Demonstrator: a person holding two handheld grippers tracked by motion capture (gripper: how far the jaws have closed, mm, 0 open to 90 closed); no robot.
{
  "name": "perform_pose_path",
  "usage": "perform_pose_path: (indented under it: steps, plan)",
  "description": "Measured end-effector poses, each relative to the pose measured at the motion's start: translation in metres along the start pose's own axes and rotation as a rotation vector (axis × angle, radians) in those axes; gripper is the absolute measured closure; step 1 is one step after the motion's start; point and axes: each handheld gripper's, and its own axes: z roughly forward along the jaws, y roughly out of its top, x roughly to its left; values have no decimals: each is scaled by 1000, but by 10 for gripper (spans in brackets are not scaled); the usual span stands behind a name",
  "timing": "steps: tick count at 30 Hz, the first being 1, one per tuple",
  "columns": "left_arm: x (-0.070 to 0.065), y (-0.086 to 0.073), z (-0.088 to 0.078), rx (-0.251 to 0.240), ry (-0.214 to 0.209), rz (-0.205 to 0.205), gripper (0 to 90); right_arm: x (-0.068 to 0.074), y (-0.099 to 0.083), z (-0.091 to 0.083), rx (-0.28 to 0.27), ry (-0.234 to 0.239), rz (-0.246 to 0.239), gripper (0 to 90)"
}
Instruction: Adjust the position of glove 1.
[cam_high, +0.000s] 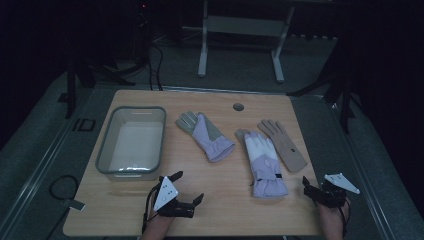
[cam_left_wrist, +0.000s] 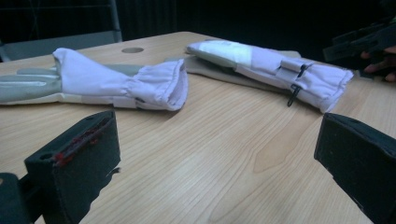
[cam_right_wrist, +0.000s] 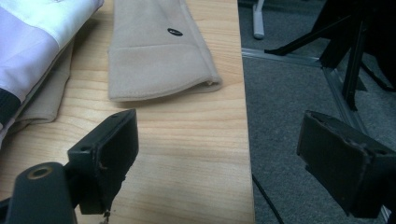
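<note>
Nothing has been picked up yet, as far as the pictures show: the grey bin (cam_high: 132, 141) at the left of the bench (cam_high: 220, 210) holds no glove, and all the gloves lie flat on the wood. The left claw (cam_high: 186, 189) hovers low over the near edge just in front of the bin, its jaws wide apart and holding nothing; its own view looks along the bench toward the cuff of the left lilac glove (cam_left_wrist: 140, 84), which lies near but not touching. The right claw (cam_high: 309, 186) sits at the near right corner, jaws also spread wide and empty, and in its view the cuff of the tan glove (cam_right_wrist: 156, 56) lies just ahead, close to the bench's right edge. The gloves: one lilac and grey glove (cam_high: 205, 135) in the middle, a white and lilac glove (cam_high: 264, 162) to its right with its cuff toward the person, and the tan one (cam_high: 285, 145) just beside that, seemingly with another tan layer tucked under the white glove. If the work is moving gloves into the bin, I judge it at its very start: every grasp, lift and drop is still to come.
</note>
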Motion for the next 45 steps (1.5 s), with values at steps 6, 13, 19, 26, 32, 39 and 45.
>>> perform_pose_path:
  steps: [6, 13, 19, 26, 32, 39, 45]
  plan:
    - [-2, -1, -2, 4, 9, -4, 3, -1, 1, -1, -8, -2, 21, 124]
    - [-2, -1, -4, 8, 10, 5, 3, -1, 11, 0, 14, 24, 42, 122]
    - [-1, -2, -4, 3, 11, 2, 3, -3, 37, 1, 32, 44, 32, 116]
    - [-1, -2, -3, 4, 5, 3, 3, -1, 64, 9, 59, 188, 71, 138]
    - [0, -2, -4, -3, -3, 2, 3, 15, 85, 14, 56, 250, 40, 109]
    - [0, -2, -5, -10, -6, -4, 3, 37, 109, 21, 56, 266, -17, 158]
    - [-1, -2, -4, -9, -7, 3, 3, 55, 129, 32, 60, 315, -51, 185]
